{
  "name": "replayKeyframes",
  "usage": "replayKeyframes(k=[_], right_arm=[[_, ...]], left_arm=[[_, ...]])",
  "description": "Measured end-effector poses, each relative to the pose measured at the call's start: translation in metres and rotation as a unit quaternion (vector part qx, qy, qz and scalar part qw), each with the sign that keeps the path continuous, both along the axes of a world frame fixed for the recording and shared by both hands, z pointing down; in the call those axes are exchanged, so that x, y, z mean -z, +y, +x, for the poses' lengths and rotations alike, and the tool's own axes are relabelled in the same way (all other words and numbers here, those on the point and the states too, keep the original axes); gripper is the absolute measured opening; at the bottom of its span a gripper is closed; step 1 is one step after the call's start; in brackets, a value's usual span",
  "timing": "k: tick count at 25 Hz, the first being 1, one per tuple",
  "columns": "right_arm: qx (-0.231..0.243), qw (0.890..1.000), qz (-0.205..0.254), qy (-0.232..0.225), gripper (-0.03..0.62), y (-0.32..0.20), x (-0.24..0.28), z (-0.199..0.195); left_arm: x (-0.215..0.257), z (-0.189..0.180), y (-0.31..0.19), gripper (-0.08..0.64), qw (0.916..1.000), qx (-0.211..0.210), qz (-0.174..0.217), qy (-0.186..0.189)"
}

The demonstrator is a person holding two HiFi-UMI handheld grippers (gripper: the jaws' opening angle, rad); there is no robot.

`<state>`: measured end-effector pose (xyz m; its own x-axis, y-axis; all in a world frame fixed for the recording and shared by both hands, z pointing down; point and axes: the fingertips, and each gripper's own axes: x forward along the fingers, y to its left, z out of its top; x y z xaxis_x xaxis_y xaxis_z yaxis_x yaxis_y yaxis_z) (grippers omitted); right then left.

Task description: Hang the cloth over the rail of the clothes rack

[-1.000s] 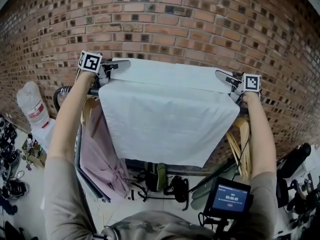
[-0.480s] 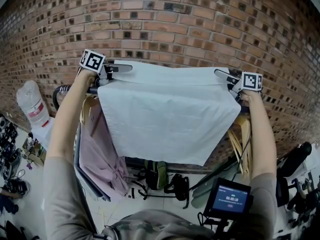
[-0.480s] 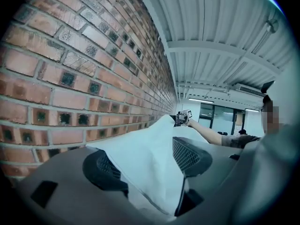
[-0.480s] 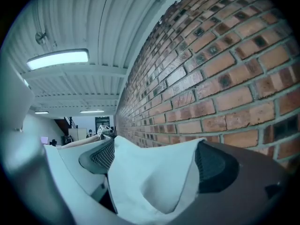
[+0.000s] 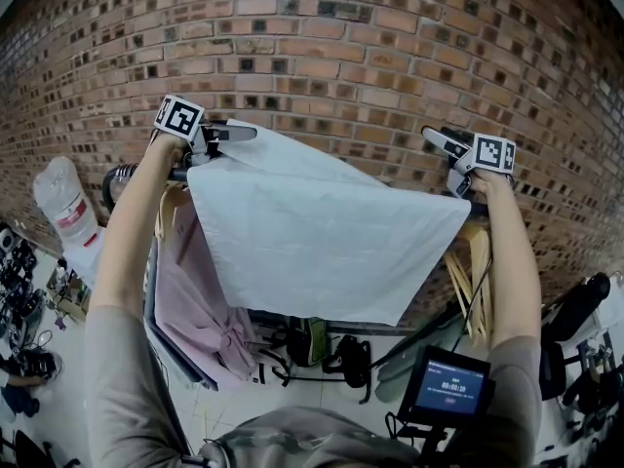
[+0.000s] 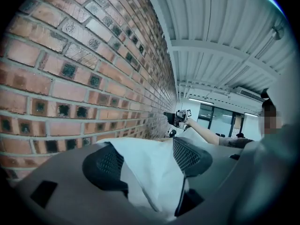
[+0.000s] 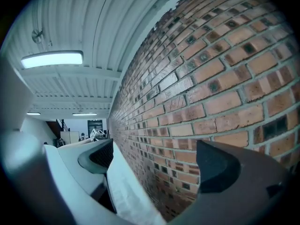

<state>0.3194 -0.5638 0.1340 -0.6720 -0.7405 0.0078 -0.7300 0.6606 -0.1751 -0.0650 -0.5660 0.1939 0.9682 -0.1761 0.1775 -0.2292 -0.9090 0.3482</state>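
A pale blue-white cloth hangs over the dark rail of the clothes rack, its front flap reaching well below it. My left gripper is at the cloth's top left corner. Its jaws are opening, and the cloth lies loose between the pads. My right gripper is above the rail's right end with its jaws opening. In its own view the cloth's edge rests against one pad, with only brick wall in the wide gap. The cloth's far edge slopes down from the left gripper to the right.
A brick wall stands close behind the rail. A pink garment hangs left under the cloth, and wooden hangers hang right. A large water bottle stands at the left. Bags lie on the floor, and a small screen glows at the lower right.
Both grippers' jaws have gone from shut to wide apart. The cloth's far right corner has slipped out of the right gripper and dropped, while the left corner still lies in the left jaws.
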Motion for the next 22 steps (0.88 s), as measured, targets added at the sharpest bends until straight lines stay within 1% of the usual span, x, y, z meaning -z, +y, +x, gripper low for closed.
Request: replayKeyframes(k=[2, 4, 5, 7, 8, 10, 11, 12, 13, 14, 15, 16, 18, 22], right_arm=[[0.018, 1.000, 0.001, 0.005, 0.531, 0.001, -0.002, -0.007], [0.022, 1.000, 0.000, 0.009, 0.531, 0.002, -0.004, -0.010], [0.023, 1.000, 0.000, 0.010, 0.531, 0.002, -0.004, -0.011], [0.028, 1.000, 0.001, 0.014, 0.531, 0.004, -0.005, -0.013], [0.029, 0.999, 0.002, 0.017, 0.531, 0.004, -0.005, -0.014], [0.028, 0.999, 0.006, 0.019, 0.531, 0.005, -0.004, -0.013], [0.026, 0.999, 0.009, 0.021, 0.531, 0.006, -0.003, -0.013], [0.027, 0.999, 0.012, 0.023, 0.531, 0.007, -0.002, -0.013], [0.034, 0.999, 0.014, 0.024, 0.531, 0.008, -0.002, -0.014], [0.042, 0.999, 0.013, 0.024, 0.529, 0.010, -0.004, -0.016], [0.047, 0.999, 0.009, 0.024, 0.529, 0.011, -0.006, -0.017], [0.051, 0.998, 0.005, 0.024, 0.529, 0.011, -0.008, -0.018], [0.055, 0.998, 0.006, 0.025, 0.529, 0.012, -0.007, -0.021], [0.048, 0.998, 0.025, 0.033, 0.528, 0.012, -0.003, -0.019]], left_arm=[[-0.005, -0.002, -0.003, 0.316, 0.9997, 0.001, 0.014, -0.022], [-0.012, -0.006, -0.008, 0.316, 0.9980, 0.008, 0.029, -0.055], [-0.014, -0.008, -0.009, 0.316, 0.9974, 0.009, 0.033, -0.064], [-0.014, -0.006, -0.005, 0.316, 0.9985, 0.004, 0.020, -0.051], [-0.012, -0.007, -0.006, 0.316, 0.9983, 0.009, 0.026, -0.051], [-0.009, -0.010, -0.012, 0.316, 0.9965, 0.021, 0.054, -0.060], [-0.008, -0.010, -0.013, 0.316, 0.9965, 0.022, 0.056, -0.058], [-0.006, -0.009, -0.011, 0.316, 0.9976, 0.018, 0.047, -0.048], [-0.004, -0.006, -0.005, 0.316, 0.9991, 0.009, 0.029, -0.029], [0.000, -0.003, 0.001, 0.316, 0.9999, -0.003, 0.008, -0.006], [0.005, -0.001, 0.006, 0.315, 0.9998, -0.011, -0.005, 0.016], [0.011, -0.001, 0.008, 0.315, 0.9993, -0.015, -0.006, 0.033], [0.021, -0.004, 0.007, 0.314, 0.9984, -0.014, 0.007, 0.055], [0.029, -0.004, 0.003, 0.314, 0.9977, -0.012, 0.025, 0.063]])
